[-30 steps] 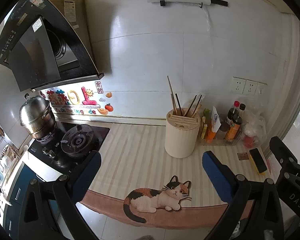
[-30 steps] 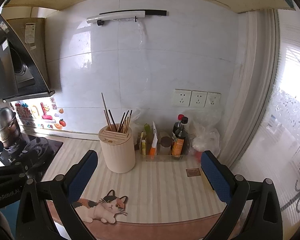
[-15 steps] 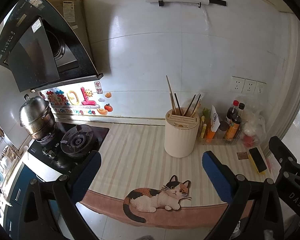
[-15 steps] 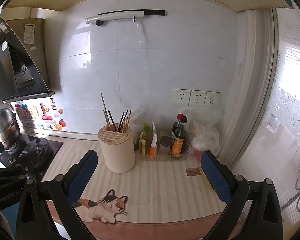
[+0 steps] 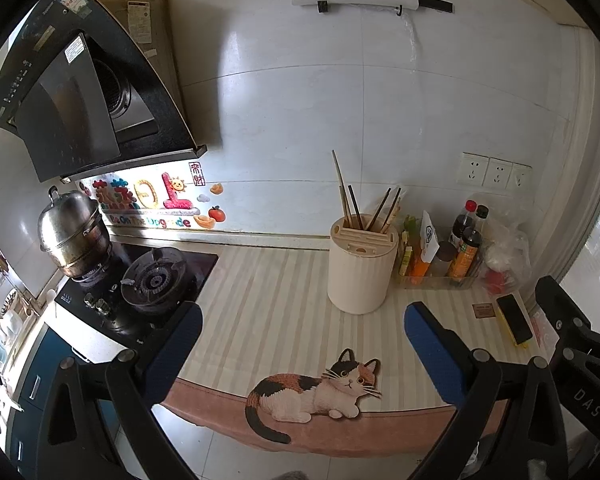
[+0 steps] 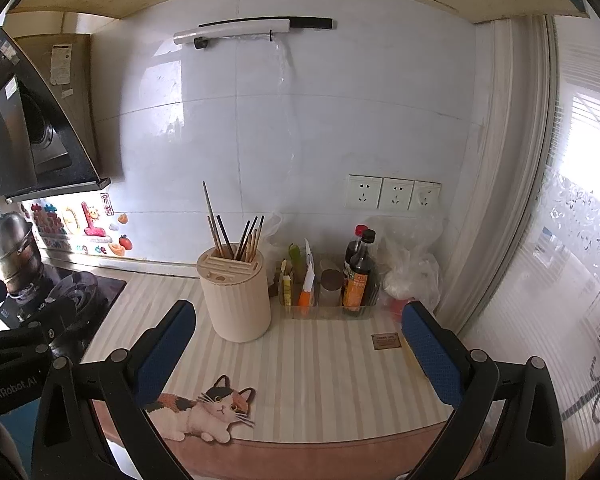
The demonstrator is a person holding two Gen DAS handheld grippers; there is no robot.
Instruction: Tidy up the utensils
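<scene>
A cream round utensil holder (image 5: 361, 268) stands on the striped counter mat (image 5: 276, 304), with several chopsticks (image 5: 354, 208) upright in its slotted top. It also shows in the right wrist view (image 6: 238, 300), chopsticks (image 6: 236, 238) included. My left gripper (image 5: 302, 320) is open and empty, held in front of the counter's near edge, short of the holder. My right gripper (image 6: 298, 320) is open and empty, also back from the holder, which lies ahead and to its left.
A gas stove (image 5: 148, 280) with a steel pot (image 5: 74, 236) sits at the left. A clear tray of sauce bottles (image 5: 440, 264) and a plastic bag (image 6: 412, 268) stand right of the holder. A yellow-black phone (image 5: 514, 324) lies at the far right. A cat picture (image 5: 316, 392) marks the mat's front edge.
Both views have barely shifted; the holder sits a touch lower and left in frame. Both grippers stay open and empty.
</scene>
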